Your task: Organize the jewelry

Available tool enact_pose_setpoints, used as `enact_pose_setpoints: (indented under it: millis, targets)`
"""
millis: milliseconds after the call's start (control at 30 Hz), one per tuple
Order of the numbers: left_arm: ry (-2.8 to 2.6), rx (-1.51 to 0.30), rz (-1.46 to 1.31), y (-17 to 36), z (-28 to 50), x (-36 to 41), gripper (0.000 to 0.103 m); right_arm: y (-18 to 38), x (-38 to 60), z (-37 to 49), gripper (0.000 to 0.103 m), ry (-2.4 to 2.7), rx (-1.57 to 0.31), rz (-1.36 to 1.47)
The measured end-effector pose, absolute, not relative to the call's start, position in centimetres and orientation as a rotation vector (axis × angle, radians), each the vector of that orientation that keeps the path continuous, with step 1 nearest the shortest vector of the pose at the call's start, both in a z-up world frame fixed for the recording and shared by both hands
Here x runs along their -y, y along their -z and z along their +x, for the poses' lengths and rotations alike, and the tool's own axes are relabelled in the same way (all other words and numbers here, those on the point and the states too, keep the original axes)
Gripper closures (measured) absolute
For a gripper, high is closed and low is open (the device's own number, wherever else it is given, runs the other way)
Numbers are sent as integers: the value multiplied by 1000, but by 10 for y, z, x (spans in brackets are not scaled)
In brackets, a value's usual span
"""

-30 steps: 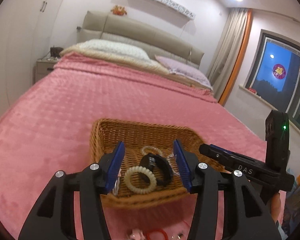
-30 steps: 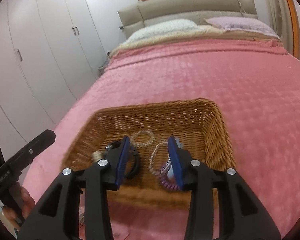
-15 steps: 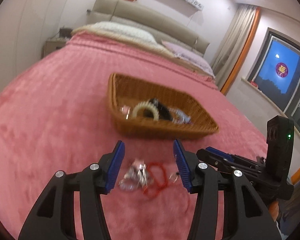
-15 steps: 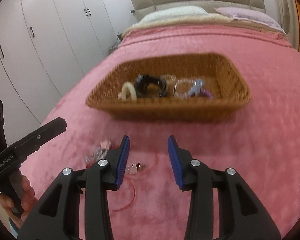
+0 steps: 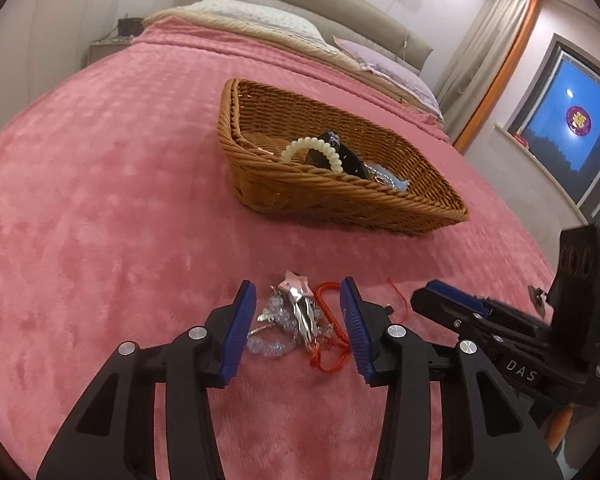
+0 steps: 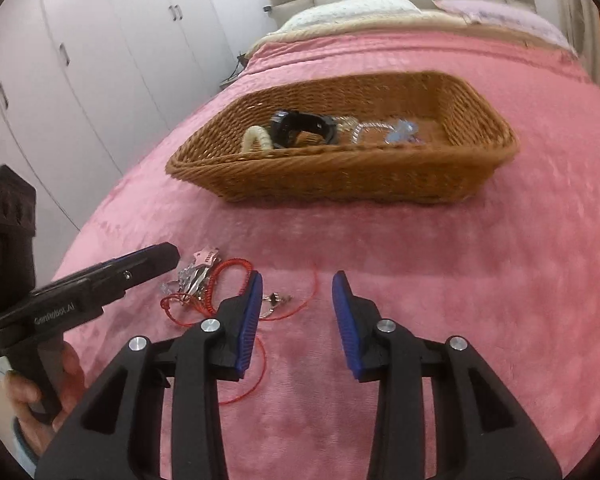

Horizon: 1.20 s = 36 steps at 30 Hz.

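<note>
straddling the tangled jewelry pile [image 5: 296, 320] at lower centre, the left gripper [image 5: 298, 320], fingers apart and just narrowing, may snag the red cord [image 6: 236, 280] and drag several pieces, while the right gripper [image 6: 296, 312] stands part-open, empty, the basket [image 6: 340, 176] above.

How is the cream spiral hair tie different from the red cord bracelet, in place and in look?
The cream hair tie lies inside the wicker basket; the red bracelet lies on the pink blanket, between the left claw pads. The hair tie is a thick coil; the bracelet is thin cord with loose ends. Both are rings.
</note>
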<state>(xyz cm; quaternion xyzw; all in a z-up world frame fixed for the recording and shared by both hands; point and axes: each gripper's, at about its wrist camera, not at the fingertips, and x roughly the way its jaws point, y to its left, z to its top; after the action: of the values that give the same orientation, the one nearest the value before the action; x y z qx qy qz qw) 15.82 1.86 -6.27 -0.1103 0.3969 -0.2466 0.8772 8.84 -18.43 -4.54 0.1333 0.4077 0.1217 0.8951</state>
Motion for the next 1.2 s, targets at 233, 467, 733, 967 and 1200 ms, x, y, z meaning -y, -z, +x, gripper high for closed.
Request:
enact_pose_setpoints:
  millis: [233, 467, 733, 967, 1200]
  targets:
    - [521, -874, -205, 73, 162, -13, 70, 46, 185, 90, 72, -288, -845, 298]
    - [519, -893, -255, 79, 160, -24, 70, 44, 144, 88, 78, -253, -852, 73]
    - [486, -914, -194, 84, 163, -12, 86, 54, 130, 92, 93, -221, -898, -7]
    - [459, -895, -245, 80, 160, -28, 96, 53, 146, 90, 97, -187, -884, 69]
    - [458, -860, -288, 72, 157, -45, 96, 51, 164, 88, 98, -174, -863, 141]
